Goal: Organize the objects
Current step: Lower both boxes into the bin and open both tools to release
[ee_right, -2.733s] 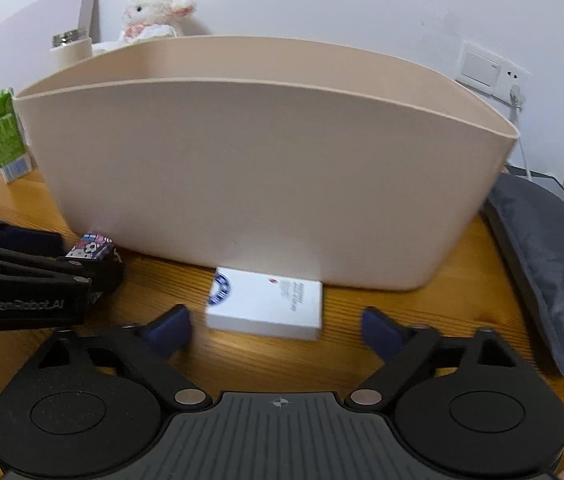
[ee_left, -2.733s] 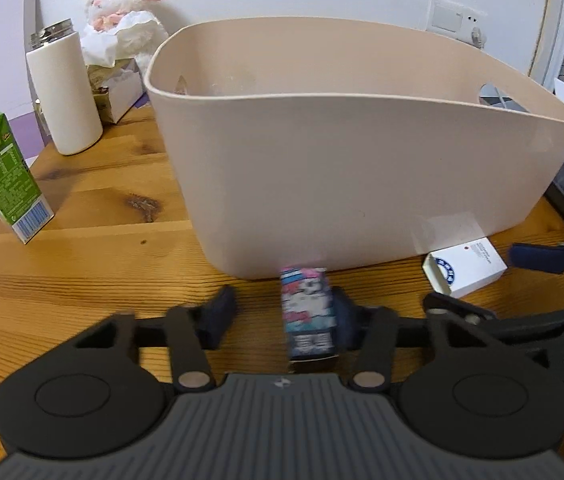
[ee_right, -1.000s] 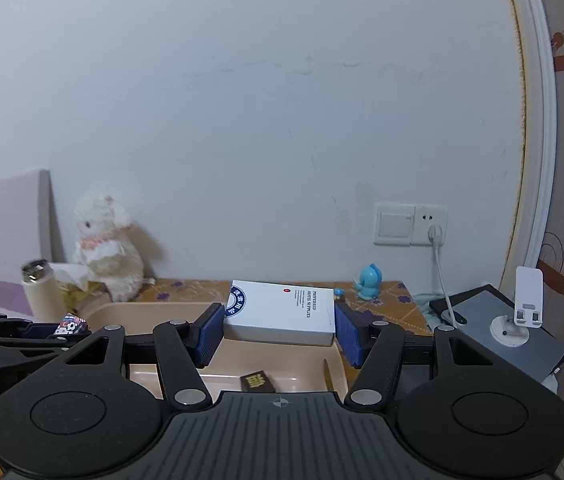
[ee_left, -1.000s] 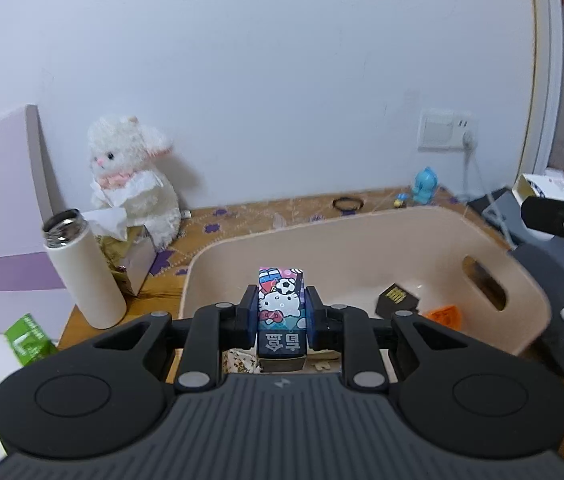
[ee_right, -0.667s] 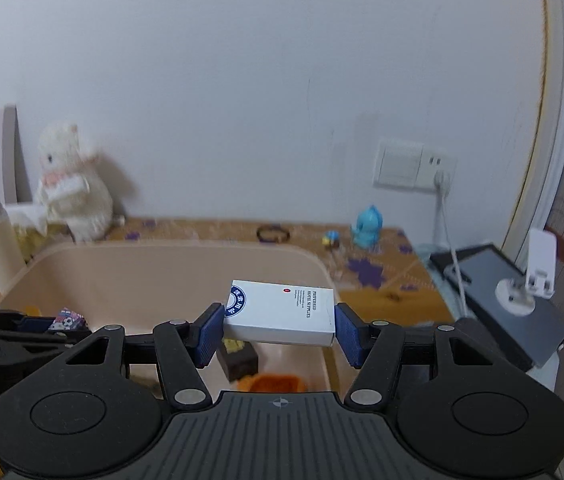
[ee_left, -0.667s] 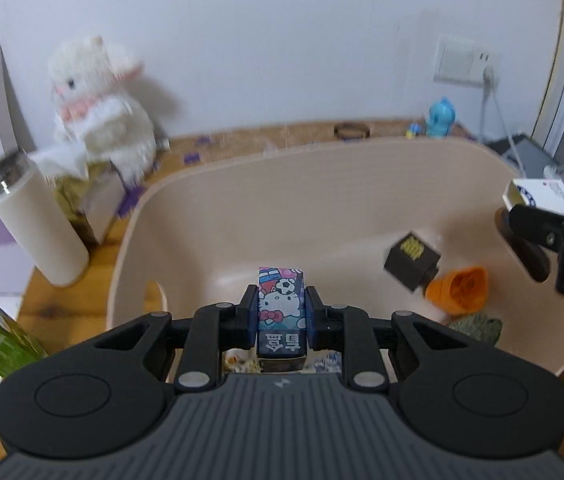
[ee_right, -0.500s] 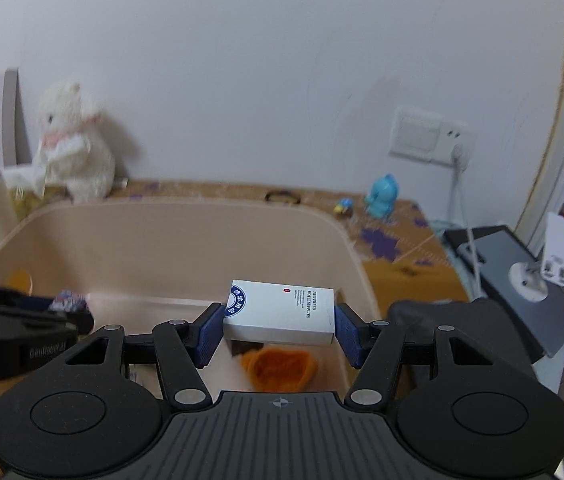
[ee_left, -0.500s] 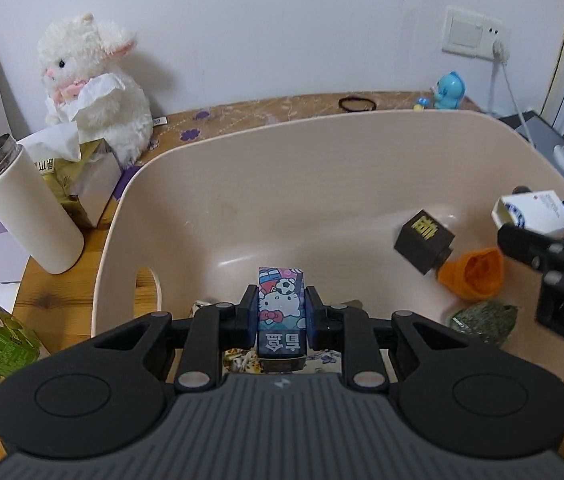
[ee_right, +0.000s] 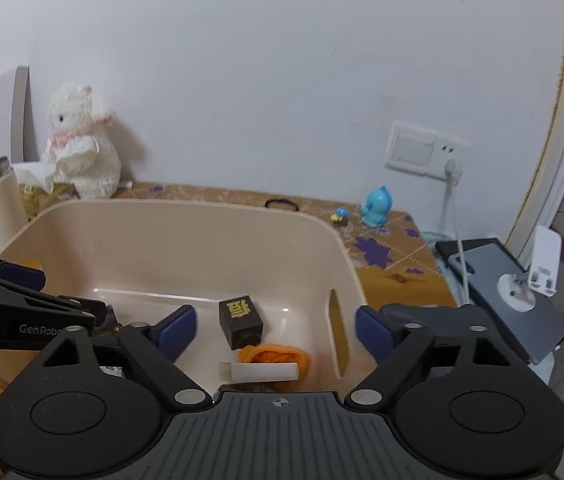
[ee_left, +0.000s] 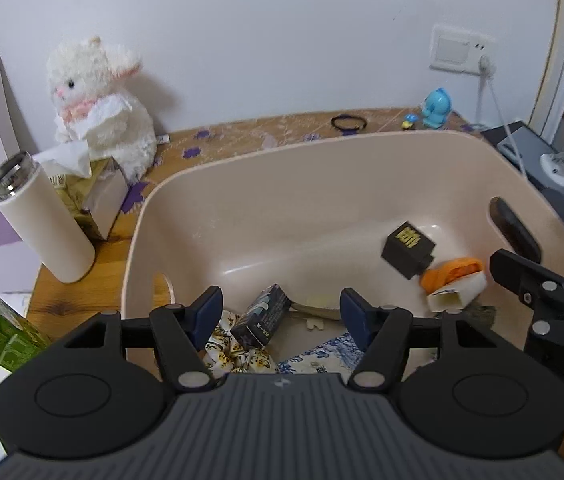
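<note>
With both jaws spread wide and empty, we lift the left gripper (ee_left: 280, 313) and right gripper (ee_right: 275, 334) straight up from the beige bin (ee_left: 321, 152), clear of the cartoon carton (ee_left: 264, 317) and white box (ee_right: 260, 371) inside.

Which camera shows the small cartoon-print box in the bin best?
Left wrist: the cartoon-print box lies tilted on floral fabric between the open left gripper fingers. In the right wrist view, that gripper's arm hides it.

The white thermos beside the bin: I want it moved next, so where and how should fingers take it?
Grip the white thermos around its smooth cylindrical body, below the steel rim, coming level from the front. It leans away from the tissue box, which crowds its right side.
</note>
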The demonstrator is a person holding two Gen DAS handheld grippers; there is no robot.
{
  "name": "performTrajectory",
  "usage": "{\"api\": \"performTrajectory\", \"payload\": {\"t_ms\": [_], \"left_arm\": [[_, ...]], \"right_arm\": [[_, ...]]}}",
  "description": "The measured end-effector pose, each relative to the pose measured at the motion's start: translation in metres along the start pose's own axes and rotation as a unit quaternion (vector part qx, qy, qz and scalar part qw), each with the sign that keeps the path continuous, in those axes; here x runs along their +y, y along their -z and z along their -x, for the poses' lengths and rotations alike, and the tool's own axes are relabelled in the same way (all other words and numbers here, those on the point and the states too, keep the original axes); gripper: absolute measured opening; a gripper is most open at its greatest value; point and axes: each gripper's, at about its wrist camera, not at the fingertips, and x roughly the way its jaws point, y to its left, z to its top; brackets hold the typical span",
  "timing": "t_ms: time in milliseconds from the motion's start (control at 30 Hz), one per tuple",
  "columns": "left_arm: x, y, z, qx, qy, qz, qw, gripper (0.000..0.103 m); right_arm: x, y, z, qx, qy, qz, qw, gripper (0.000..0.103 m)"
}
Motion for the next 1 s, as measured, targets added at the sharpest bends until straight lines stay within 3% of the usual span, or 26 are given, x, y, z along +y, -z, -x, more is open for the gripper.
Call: {"api": "performTrajectory", "payload": {"t_ms": [267,433,1000], "left_arm": [[-0.004,0.015,0.052,-0.054,0.009,0.002,0.9985,0.074],[-0.006,0.034,0.081,-0.079,-0.005,-0.007,0.9968,0.077],[0.000,0.102,0.154,-0.103,0.023,0.001,0.9944,0.080]], "right_arm": [[-0.005,0.009,0.051,-0.046,0.003,-0.013,0.999,0.097],[-0.002,0.022,0.078,-0.058,-0.004,-0.013,0.998,0.099],[0.004,0.069,0.146,-0.063,-0.042,-0.007,0.997,0.102]]}}
